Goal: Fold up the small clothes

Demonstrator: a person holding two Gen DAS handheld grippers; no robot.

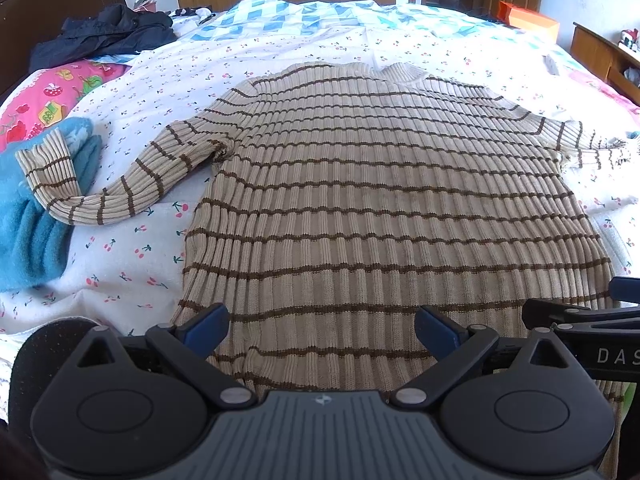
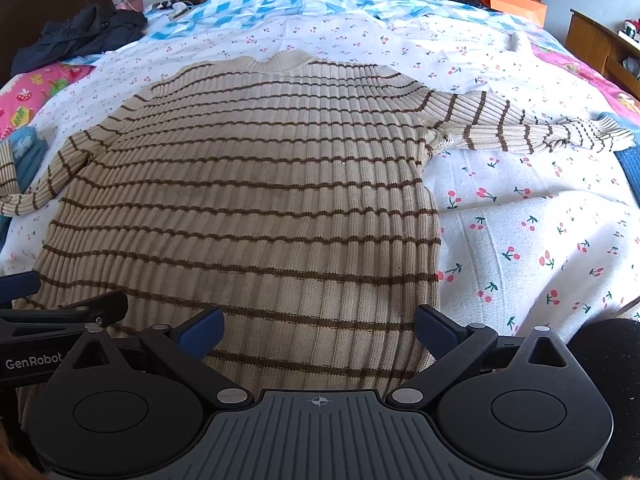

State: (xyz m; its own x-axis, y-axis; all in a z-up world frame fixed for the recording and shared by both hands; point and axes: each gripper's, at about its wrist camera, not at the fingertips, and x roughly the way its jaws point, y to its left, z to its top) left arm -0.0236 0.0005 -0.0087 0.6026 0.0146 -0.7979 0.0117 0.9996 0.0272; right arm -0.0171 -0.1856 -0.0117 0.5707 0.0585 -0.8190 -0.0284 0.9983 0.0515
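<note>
Striped sweater (image 1: 380,200) lies flat on the bed (image 2: 540,240), hem at its near edge, where the left gripper (image 1: 322,330) and right gripper (image 2: 318,330) hover, jaws spread and empty (likely to lift the hem). Sleeves are splayed sideways. The grippers read "DAS" and "GenRobot".

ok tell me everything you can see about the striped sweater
The striped sweater is a ribbed beige knit with thin brown horizontal stripes and a short stand-up collar at the far end. It lies flat and unfolded on the cherry-print sheet, hem toward the cameras, both sleeves spread outward. One sleeve bends, its cuff resting on a blue fleece item; the other sleeve's cuff reaches a blue knit piece. The left gripper and right gripper hover open over the hem, not gripping it.
</note>
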